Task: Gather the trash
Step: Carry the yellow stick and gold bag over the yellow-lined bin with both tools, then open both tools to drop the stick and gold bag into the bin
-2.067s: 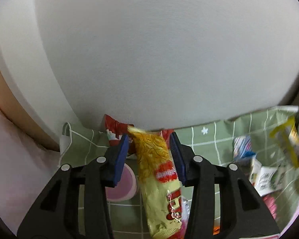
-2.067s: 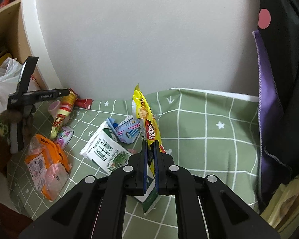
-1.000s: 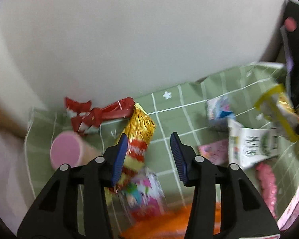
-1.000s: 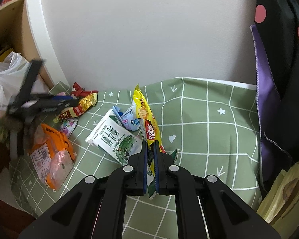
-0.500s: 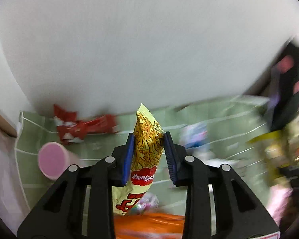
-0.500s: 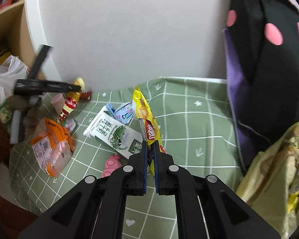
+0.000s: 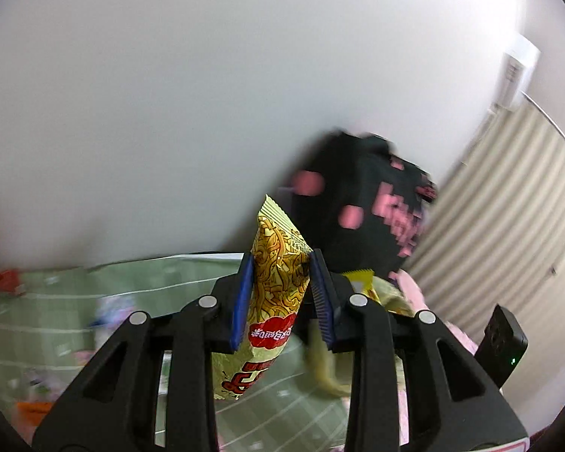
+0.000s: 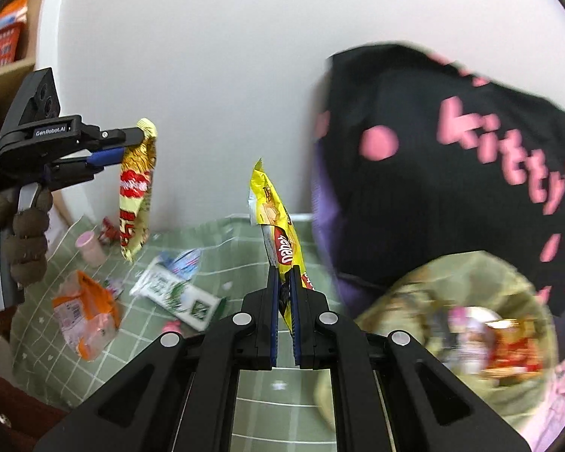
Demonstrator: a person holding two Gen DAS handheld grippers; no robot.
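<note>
My left gripper is shut on a yellow noodle snack packet and holds it in the air above the green checked cloth. In the right wrist view the same packet hangs from the left gripper at the left. My right gripper is shut on a yellow chip wrapper, held upright. A pale green trash bag with wrappers inside sits open at the lower right.
On the cloth lie a white-green carton, an orange packet, a pink cup and red wrappers. A black bag with pink print stands at the right against the white wall.
My left gripper closed on the noodle packet, lifted it and swung right toward the black bag. My right gripper carried the chip wrapper right, bringing the trash bag into view.
</note>
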